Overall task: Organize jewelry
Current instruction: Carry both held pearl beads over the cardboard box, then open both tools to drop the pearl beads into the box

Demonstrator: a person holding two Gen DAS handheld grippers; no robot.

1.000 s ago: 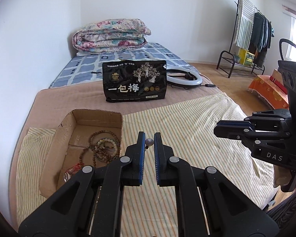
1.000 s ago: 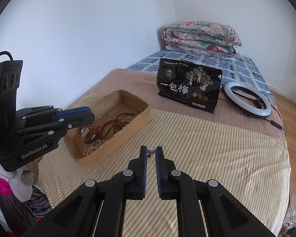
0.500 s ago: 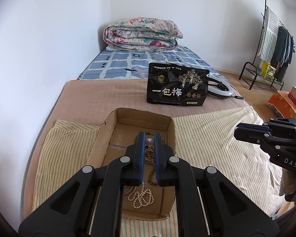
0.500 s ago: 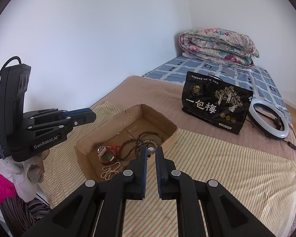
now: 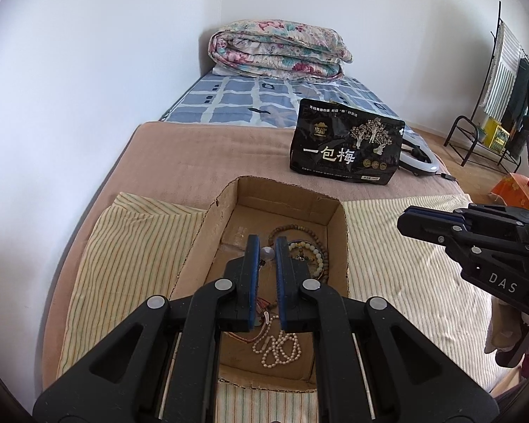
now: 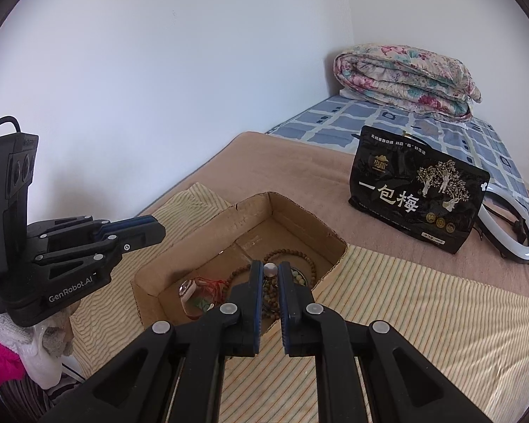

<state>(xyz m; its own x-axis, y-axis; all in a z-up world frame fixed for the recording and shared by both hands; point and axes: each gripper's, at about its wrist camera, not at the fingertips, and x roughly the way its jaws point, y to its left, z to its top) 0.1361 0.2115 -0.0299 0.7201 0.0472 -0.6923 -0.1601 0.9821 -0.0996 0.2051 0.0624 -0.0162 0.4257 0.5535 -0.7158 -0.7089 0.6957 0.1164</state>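
here both grippers pinch small beads above the cardboard box [image 5: 338,232].

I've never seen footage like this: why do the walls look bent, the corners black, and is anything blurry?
Both views are fisheye: walls bow and a black ring frames each picture. Left wrist: the box is sharp; daylight is bright at the far right. Right wrist: soft even light, sharp on the bag; the small bead between the right gripper fingers is slightly soft.

My left gripper [image 5: 267,252] is covering part of the beaded bracelets [image 5: 308,246]; whatever small pale bead [image 5: 266,253] it is pinching is too small to identify.
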